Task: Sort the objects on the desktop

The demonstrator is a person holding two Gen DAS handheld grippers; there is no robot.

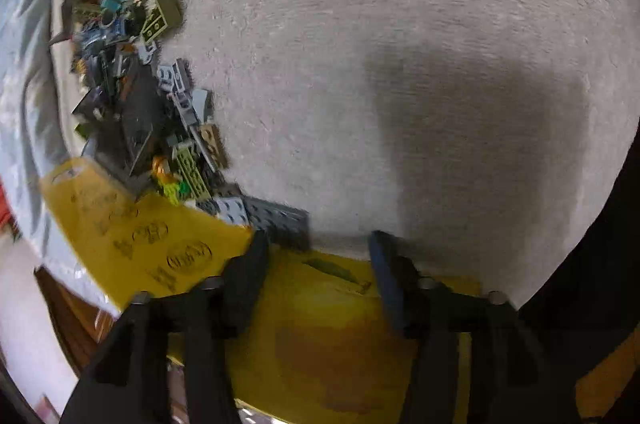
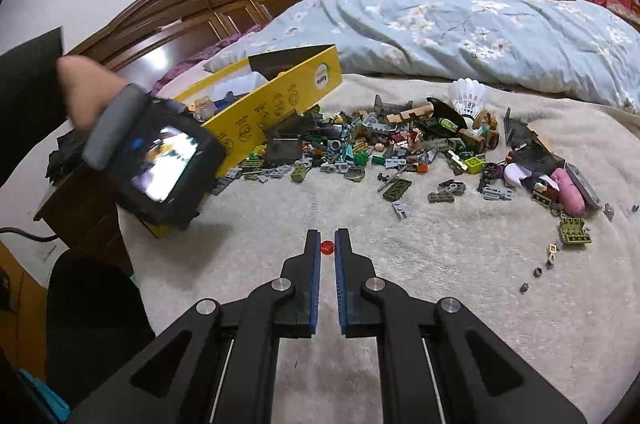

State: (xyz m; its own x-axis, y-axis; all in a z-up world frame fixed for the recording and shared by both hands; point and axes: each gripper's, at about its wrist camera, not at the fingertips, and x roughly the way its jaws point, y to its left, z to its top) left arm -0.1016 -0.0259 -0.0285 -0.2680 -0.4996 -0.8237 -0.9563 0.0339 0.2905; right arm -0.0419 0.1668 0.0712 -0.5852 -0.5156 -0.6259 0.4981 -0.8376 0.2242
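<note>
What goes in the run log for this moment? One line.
right gripper: closing around red round stud, grip unconfirmed | left gripper: open over yellow box | brick pile: unsorted

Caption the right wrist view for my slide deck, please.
Right gripper nearly closed around a small red stud on the blanket, brick pile and yellow box beyond.

The near stretch of the blanket [image 2: 460,304] lies open, wide enough for a claw to sweep across. Farther back a band of toy bricks [image 2: 360,148] runs nearly the whole width of the bed, blocking any low pass there. The yellow box [image 2: 276,104] walls off the left side, its lower end at the bed's edge. Loose small bits [image 2: 538,272] dot the right. One red stud [image 2: 327,247] lies alone on the open part.
</note>
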